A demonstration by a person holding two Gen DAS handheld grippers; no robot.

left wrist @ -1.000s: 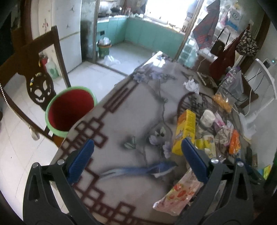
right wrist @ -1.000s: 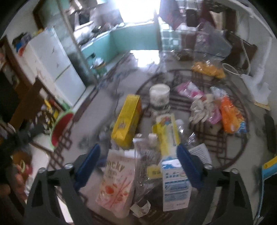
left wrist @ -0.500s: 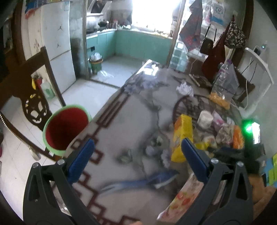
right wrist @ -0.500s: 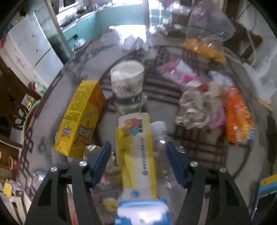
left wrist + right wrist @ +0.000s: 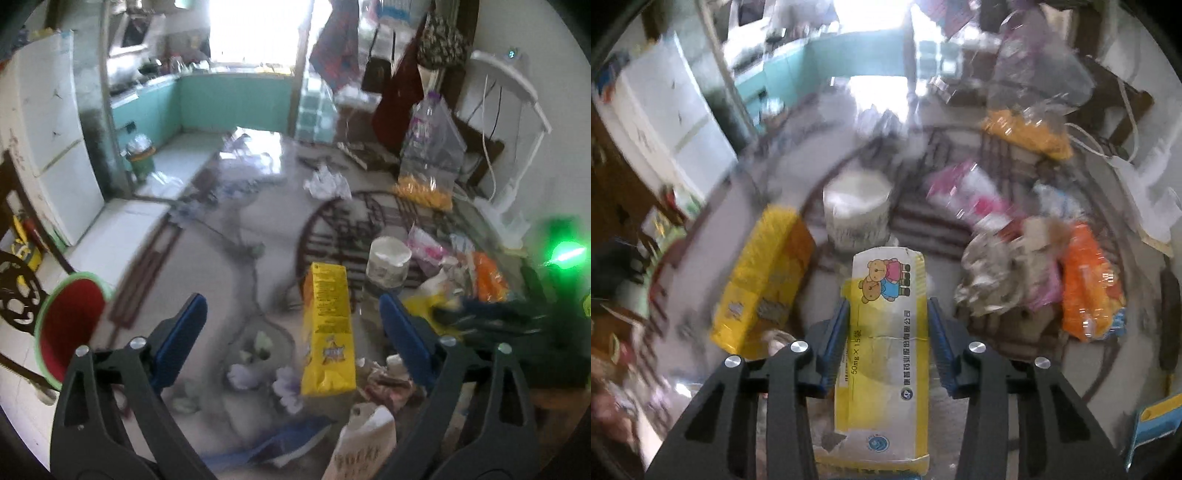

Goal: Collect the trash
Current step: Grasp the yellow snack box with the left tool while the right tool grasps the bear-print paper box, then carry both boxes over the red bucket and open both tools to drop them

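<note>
**Item: yellow-and-white carton, held between the right gripper's fingers**

Location: the carton [image 5: 886,332] lies lengthwise straight ahead of the right gripper [image 5: 888,328], its long sides against both blue pads, bear picture at the far end. The jaws stand narrowed onto it; contact looks made on both sides, though how firm the hold is cannot be told.

Handling (judged): thin cardboard, probably empty and light; stiff along its edges, easily crushed on the broad faces. Creased already near the middle. Smooth print may slip; best held across the long edges near mid-length, as now.

Neighbours: a taller yellow box [image 5: 762,280] just left of the gripper, a paper cup [image 5: 857,214] directly beyond the carton, crumpled wrappers [image 5: 990,280] and an orange packet [image 5: 1089,291] to the right.

Other hand: the left gripper [image 5: 291,332] is spread wide, holding nothing, the yellow box between its fingers but untouched. A red bin [image 5: 68,325] with a green rim sits off its left finger, beside the table [image 5: 207,266].
</note>
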